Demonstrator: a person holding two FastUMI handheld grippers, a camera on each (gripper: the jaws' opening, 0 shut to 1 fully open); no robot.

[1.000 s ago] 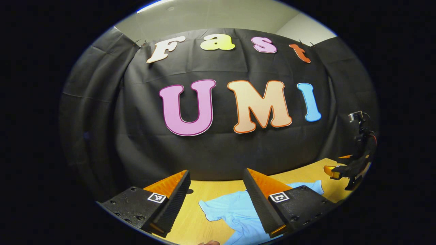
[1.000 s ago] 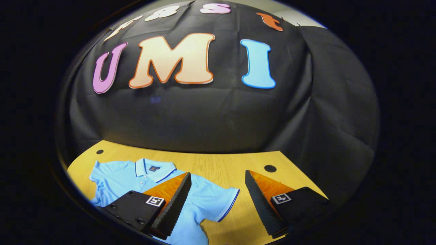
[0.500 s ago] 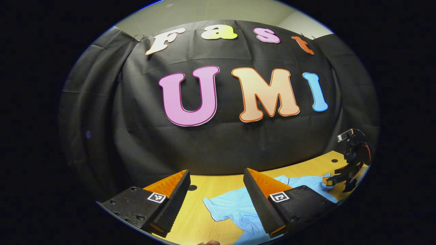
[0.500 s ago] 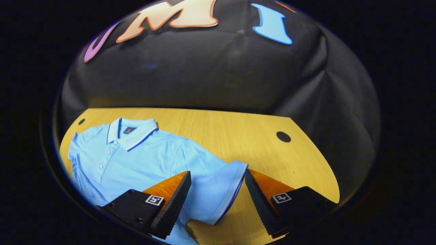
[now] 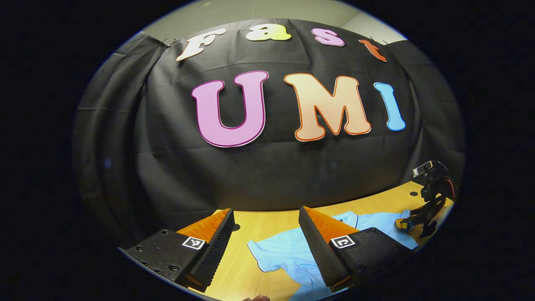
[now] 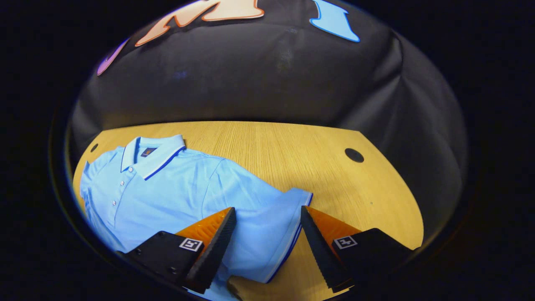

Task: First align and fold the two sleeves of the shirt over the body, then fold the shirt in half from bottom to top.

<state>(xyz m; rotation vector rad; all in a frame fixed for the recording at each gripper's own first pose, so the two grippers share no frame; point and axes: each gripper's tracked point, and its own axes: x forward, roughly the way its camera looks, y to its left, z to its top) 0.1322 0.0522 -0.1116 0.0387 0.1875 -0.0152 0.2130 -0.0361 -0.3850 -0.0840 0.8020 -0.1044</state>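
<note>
Two grippers: I hold both wide open, nothing between the fingers of either.
Shirt (image 6: pixel 175 188): light blue polo, lies face up and flat on the counter (image 6: pixel 292 150), collar (image 6: pixel 152 154) toward the booth wall, sleeves not yet folded.
Right gripper (image 6: pixel 267 246): I hover it low over the right sleeve (image 6: pixel 267 217); the trimmed cuff edge runs between the two fingers, one finger over sleeve cloth, the other over bare counter. Whether the tips touch the cloth, cannot tell.
Why there: my read, straddling the cuff sets up a pinch on the hem so the sleeve can be carried over the body.
Left gripper (image 5: pixel 265 246): I keep it higher and farther back, pointed more at the wall; the left sleeve (image 5: pixel 276 253) lies ahead of and below its fingers, apart from them.
Why there: probably waiting its turn, or lining up on that sleeve.
Stage: first step, sleeve fold, grasp not made.
</note>
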